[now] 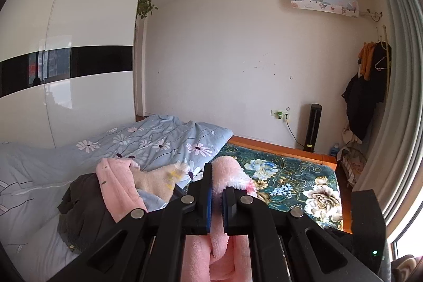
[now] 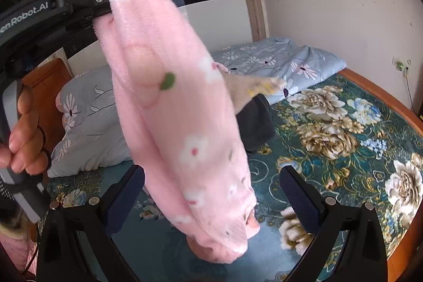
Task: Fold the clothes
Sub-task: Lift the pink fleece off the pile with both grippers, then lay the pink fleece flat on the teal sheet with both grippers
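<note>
Bed surface: bedspread, teal with large cream and blue flower print, lying flat over the mattress; orange wooden bed frame along its far edge.
Bedding: light-blue duvet with white daisy print, bunched along the wardrobe side of the bed; matching pillow near the headboard.
Garment pile: pink garment, beige garment and dark garment heaped together on the duvet edge.
Task item: pink fleece garment with white flower print, held in the air above the bedspread, hanging from its upper end down between the fingers of the right tongs.
Left tongs: clamped on the upper end of the pink fleece garment; the fabric bulges above and below the pads.
Right tongs: apart, with the garment hanging in the gap; contact with either pad cannot be determined.
Left hand: wrapped around the grey handle of the left tongs.
Room: glossy white wardrobe with a black band; white wall with a wall-mounted air conditioner under a printed cover; power socket; black tower fan; clothes rack with dark and orange clothes; grey curtain at the window.
</note>
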`<state>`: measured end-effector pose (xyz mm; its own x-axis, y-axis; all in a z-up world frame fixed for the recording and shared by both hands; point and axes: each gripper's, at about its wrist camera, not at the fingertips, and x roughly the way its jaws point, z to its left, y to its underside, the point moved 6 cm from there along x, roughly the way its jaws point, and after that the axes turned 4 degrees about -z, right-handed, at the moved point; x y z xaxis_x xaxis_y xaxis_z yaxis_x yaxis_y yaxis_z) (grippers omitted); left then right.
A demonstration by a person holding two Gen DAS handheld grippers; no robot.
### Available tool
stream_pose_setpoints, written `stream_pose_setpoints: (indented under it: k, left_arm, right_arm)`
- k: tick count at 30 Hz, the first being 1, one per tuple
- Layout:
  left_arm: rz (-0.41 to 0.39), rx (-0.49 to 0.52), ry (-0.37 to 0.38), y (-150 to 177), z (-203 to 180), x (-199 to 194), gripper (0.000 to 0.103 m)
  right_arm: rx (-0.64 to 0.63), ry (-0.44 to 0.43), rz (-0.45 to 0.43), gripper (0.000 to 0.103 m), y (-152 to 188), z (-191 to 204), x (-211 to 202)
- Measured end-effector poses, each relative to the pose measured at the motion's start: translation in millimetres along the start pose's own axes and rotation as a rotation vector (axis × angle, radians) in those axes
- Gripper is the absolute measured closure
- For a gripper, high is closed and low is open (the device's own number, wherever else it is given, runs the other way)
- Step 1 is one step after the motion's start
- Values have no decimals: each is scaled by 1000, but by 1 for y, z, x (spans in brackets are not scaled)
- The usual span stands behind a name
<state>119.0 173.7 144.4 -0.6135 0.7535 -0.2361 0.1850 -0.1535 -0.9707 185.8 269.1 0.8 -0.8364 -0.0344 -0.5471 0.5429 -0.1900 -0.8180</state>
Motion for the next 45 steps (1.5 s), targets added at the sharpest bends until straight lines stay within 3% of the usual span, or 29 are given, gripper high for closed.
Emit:
stream_pose_setpoints:
  k: [2,4,6,8,9,10,12,13,15,16,19,24,26,29,34,37,42,45]
  left_arm:
    - [-7,10,-1,-1,7,-8,97]
    - [-4,11,-2,4,17,-14,97]
    - [13,-1,5,14,25,-15,96]
    - [42,-17,16,28,31,-11,94]
    - [58,-27,27,38,33,-9,93]
    - [73,-37,38,48,34,-7,93]
    - [112,-68,86,70,33,-4,83]
    - [138,-92,110,83,33,-3,66]
    - [170,-148,133,109,37,-3,44]
    - [183,-190,134,124,43,-3,40]
    - [262,-365,89,180,66,1,38]
    - [509,-684,-48,311,93,18,38]
    - [568,-823,-87,354,97,19,38]
    - [631,-1057,-85,406,93,21,37]
    - [677,-1168,-70,435,78,29,37]
    - [687,-1308,-46,451,67,39,37]
    - [705,-1540,-1,479,41,50,38]
    - [663,-1566,-11,479,38,54,44]
  right_arm:
    - [-14,28,0,17,-9,5,9]
    - [3,51,16,45,-14,2,19]
    - [27,67,31,51,-16,-3,27]
    - [45,86,42,68,-17,-9,34]
    - [39,113,43,82,-19,-13,34]
    - [32,149,42,88,-20,-18,34]
    - [42,205,39,90,-23,-36,30]
    - [50,230,37,91,-24,-47,27]
    - [79,287,36,94,-25,-71,22]
    - [98,323,37,95,-24,-86,20]
    - [176,424,44,96,-15,-139,7]
    - [286,553,84,96,11,-219,-13]
    - [308,562,114,96,30,-237,-14]
    - [318,579,152,96,55,-257,-12]
    - [382,610,158,96,76,-294,-10]
    - [411,615,150,96,79,-311,-9]
    - [353,619,164,96,82,-317,1]
    - [378,635,140,96,79,-326,-3]
